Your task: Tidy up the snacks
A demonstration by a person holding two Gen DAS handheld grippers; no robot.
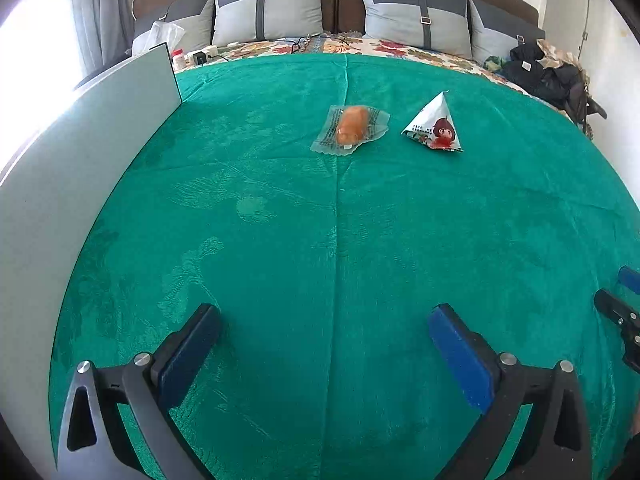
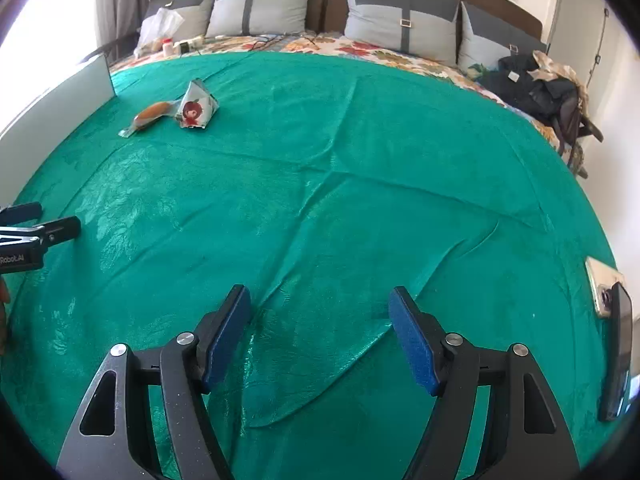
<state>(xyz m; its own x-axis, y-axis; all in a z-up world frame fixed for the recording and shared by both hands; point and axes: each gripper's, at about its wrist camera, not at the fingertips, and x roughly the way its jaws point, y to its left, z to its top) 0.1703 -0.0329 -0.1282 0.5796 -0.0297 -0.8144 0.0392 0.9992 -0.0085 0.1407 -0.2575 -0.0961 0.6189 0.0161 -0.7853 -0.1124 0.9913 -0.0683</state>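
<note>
Two snacks, one wrapped bun (image 1: 352, 126) and one triangular packet (image 1: 436, 126), lie ahead; both tools (image 1: 324, 332) (image 2: 320, 312) spread, empty.

The big blanket (image 1: 320, 240) was bright green with a faint leaf and flower pattern pressed into it. Under it, the bed sheet (image 1: 384, 50) had red, orange and green flowers on white. The pillows (image 1: 272, 12) were dark grey on top and light grey below, with a dark strap. The bread snack (image 1: 352, 126) was orange-brown in a clear, pale green wrapper. The pointy snack bag (image 1: 436, 126) was white with a red-haired cartoon child. The board (image 1: 100, 120) was pale grey. The finger pads (image 2: 412, 344) were blue on black arms.
</note>
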